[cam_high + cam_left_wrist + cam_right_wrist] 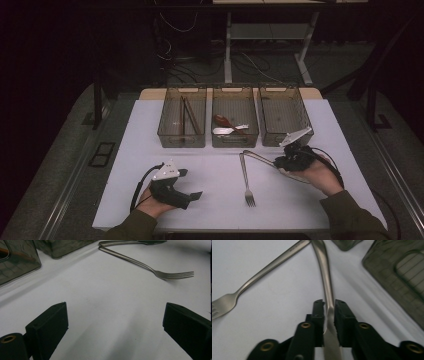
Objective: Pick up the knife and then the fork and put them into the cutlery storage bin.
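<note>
The room behind is dark, with cables and table legs on the floor, and my work lies on a white table (150, 150) with three clear bins in a row at its far edge. My right tongs (329, 308) are closed on a metal piece of cutlery (325, 277), pinched flat between the two pads near one end, so that its long handle runs out ahead of the tongs toward the bins. I cannot tell whether it is a knife or a spoon, because the gripped end is hidden by the pads. I hold it by the end, I think, so the rest stays free to be lowered into a bin. The right bin (285, 117), just beyond the right tongs (292, 156), has nothing in it and seems the likely place. The middle bin (235, 100) already keeps spoons and the left bin (182, 137) keeps chopsticks, so the sorting goes by kind. A fork (246, 180) lies flat on the table to the left of the right tongs, its handle end nearly meeting the tip of the held piece, and it waits for its turn. My left tongs (115, 322) are wide open with nothing between them, resting low over bare table, with the fork (160, 273) ahead of them.
</note>
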Motion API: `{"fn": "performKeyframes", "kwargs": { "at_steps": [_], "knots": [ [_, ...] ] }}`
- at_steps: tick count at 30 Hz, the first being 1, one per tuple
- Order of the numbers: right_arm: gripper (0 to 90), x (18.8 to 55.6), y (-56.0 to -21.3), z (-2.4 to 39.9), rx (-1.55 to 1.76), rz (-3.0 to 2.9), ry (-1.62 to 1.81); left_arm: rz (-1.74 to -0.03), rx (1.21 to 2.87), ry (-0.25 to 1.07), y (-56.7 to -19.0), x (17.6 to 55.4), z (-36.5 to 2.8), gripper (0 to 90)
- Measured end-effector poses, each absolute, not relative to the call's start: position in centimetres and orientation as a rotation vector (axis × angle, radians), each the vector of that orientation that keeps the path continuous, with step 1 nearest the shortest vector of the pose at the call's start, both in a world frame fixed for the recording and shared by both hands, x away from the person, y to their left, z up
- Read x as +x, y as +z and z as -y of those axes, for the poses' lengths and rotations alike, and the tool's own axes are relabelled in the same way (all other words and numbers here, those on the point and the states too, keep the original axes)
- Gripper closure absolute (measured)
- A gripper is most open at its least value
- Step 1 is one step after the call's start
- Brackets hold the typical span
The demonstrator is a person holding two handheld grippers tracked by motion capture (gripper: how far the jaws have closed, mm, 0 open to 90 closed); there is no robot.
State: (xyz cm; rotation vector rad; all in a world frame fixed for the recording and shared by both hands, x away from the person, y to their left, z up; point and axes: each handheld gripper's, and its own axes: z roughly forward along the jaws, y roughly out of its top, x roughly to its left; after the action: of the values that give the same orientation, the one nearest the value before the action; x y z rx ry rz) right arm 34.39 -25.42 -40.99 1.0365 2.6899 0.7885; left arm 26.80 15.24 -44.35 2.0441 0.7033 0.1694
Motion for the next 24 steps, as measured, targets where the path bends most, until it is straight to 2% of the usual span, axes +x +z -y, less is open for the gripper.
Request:
{"fn": "performKeyframes", "kwargs": {
  "at_steps": [8, 14, 24],
  "knots": [
    [54.1, 36.9, -40.2, 23.9, 1.055, -2.813, 0.623, -0.706, 2.04, 0.169, -44.4, 26.8, -15.2, 5.4],
    [60.7, 38.3, -40.4, 22.0, 0.962, -2.918, 0.502, -0.708, 2.037, 0.169, -44.4, 26.8, -15.3, 5.4],
    [66.8, 39.5, -40.9, 20.8, 0.909, -2.977, 0.352, -0.707, 2.038, 0.167, -44.4, 26.8, -15.2, 5.4]
  ]
}}
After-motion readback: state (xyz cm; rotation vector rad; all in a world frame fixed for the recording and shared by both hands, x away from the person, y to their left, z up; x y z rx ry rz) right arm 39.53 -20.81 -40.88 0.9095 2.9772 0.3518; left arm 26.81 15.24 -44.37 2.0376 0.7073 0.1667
